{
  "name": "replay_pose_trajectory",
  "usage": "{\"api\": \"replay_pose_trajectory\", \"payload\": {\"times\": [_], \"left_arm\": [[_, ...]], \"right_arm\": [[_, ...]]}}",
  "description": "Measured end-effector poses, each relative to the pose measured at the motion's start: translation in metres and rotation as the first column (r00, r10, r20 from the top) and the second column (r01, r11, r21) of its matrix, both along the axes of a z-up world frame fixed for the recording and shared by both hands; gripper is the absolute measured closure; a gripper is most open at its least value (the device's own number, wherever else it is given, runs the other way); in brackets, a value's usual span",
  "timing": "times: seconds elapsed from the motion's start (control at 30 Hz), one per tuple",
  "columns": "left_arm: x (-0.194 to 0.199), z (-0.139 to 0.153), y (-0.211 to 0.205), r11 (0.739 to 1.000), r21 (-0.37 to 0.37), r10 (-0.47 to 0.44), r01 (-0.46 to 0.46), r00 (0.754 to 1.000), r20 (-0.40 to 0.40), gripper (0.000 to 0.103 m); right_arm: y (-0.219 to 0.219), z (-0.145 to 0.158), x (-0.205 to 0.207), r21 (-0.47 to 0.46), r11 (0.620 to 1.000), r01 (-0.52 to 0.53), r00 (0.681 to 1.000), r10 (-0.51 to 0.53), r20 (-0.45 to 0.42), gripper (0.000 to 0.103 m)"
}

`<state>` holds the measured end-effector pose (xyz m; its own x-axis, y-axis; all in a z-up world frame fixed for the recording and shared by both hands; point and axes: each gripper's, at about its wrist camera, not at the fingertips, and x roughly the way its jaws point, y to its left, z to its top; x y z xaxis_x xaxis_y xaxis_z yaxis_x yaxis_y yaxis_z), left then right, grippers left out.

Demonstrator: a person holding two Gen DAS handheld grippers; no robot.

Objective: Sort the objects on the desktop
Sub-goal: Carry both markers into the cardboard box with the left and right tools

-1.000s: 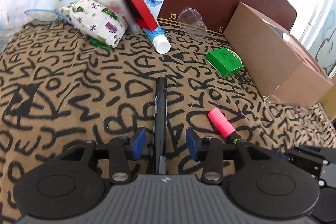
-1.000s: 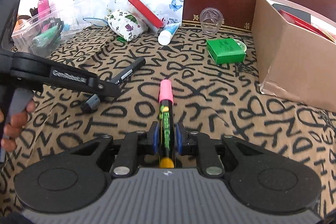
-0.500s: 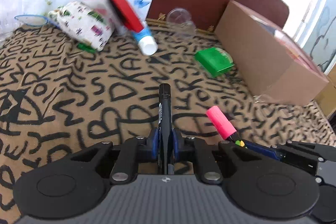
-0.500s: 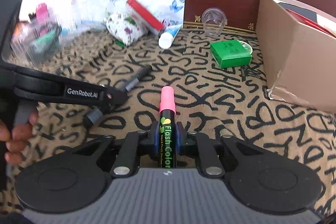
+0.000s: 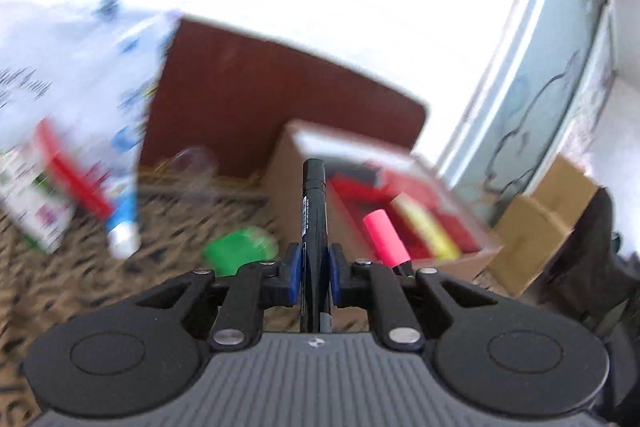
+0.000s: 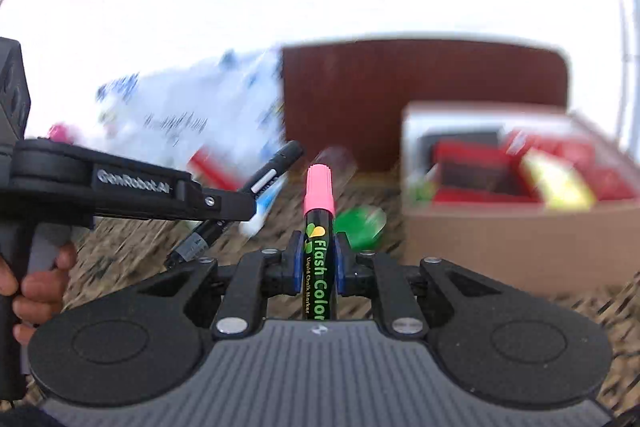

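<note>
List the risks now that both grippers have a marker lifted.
1. The black marker and the pink-capped chalk marker are carried close side by side; they may knock together.
2. Each is pinched low on its barrel, so it might pivot or slip.
3. The cardboard box already looks crowded; a dropped marker may bounce out.

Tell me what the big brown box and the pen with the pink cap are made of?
The big brown open-topped box looks like cardboard: dull, matte brown walls with thin, straight-cut edges. The black chalk marker with the pink cap, shut in the right tongs, looks like plastic: its barrel is smooth and slightly shiny with printed lettering, though blur hides finer detail.
</note>
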<state>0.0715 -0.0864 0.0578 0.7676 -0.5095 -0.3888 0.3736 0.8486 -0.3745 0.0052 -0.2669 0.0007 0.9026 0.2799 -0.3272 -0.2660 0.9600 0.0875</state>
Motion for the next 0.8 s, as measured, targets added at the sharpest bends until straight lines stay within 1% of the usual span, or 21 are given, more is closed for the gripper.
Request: {"api": "replay_pose_trajectory", "payload": {"times": [0.1,0.13,0.27,0.33,0.4,0.53,0.6,0.63,0.67,0.7,0.73,0.77,0.8], "left_arm": [[0.013,0.018,-0.028,1.0,-0.007,-0.02,0.021,0.998,0.056,0.09],[0.019,0.021,-0.036,1.0,-0.013,-0.025,0.026,0.998,0.06,0.09],[0.048,0.025,-0.068,0.997,-0.067,-0.045,0.047,0.998,0.038,0.09],[0.059,0.022,-0.081,0.996,-0.07,-0.053,0.056,0.998,0.039,0.09],[0.072,0.016,-0.092,0.996,-0.068,-0.052,0.054,0.998,0.023,0.09],[0.096,0.0,-0.109,0.997,-0.056,-0.044,0.043,0.999,-0.016,0.09],[0.106,-0.006,-0.115,0.997,-0.044,-0.061,0.06,0.998,-0.022,0.09],[0.107,-0.007,-0.117,0.997,-0.037,-0.068,0.067,0.998,-0.018,0.084],[0.106,-0.009,-0.117,0.997,-0.032,-0.078,0.077,0.997,-0.009,0.062],[0.104,-0.009,-0.116,0.996,-0.028,-0.085,0.085,0.996,0.001,0.047],[0.1,-0.009,-0.114,0.996,-0.03,-0.081,0.081,0.997,0.02,0.027],[0.096,-0.009,-0.111,0.997,-0.032,-0.073,0.075,0.996,0.052,0.022],[0.093,-0.009,-0.109,0.997,-0.028,-0.073,0.075,0.995,0.075,0.022]], "right_arm": [[-0.026,0.015,0.01,0.019,0.997,0.074,0.996,-0.075,0.051,0.089],[-0.035,0.019,0.015,0.034,0.995,0.098,0.993,-0.1,0.063,0.089],[-0.072,0.026,0.04,0.09,0.977,0.192,0.976,-0.2,0.09,0.089],[-0.085,0.024,0.054,0.109,0.967,0.23,0.967,-0.24,0.083,0.089],[-0.097,0.018,0.072,0.125,0.959,0.255,0.962,-0.265,0.064,0.089],[-0.109,0.001,0.107,0.147,0.948,0.282,0.958,-0.287,0.015,0.089],[-0.111,-0.007,0.12,0.168,0.945,0.279,0.959,-0.283,0.0,0.089],[-0.112,-0.011,0.128,0.172,0.947,0.27,0.962,-0.272,-0.009,0.089],[-0.11,-0.013,0.131,0.169,0.95,0.262,0.965,-0.263,-0.017,0.088],[-0.108,-0.015,0.132,0.158,0.953,0.259,0.965,-0.26,-0.016,0.087],[-0.106,-0.014,0.129,0.141,0.954,0.265,0.964,-0.267,-0.008,0.085],[-0.105,-0.015,0.124,0.123,0.955,0.271,0.961,-0.275,0.014,0.072],[-0.105,-0.015,0.119,0.109,0.955,0.276,0.958,-0.282,0.042,0.056]]}}
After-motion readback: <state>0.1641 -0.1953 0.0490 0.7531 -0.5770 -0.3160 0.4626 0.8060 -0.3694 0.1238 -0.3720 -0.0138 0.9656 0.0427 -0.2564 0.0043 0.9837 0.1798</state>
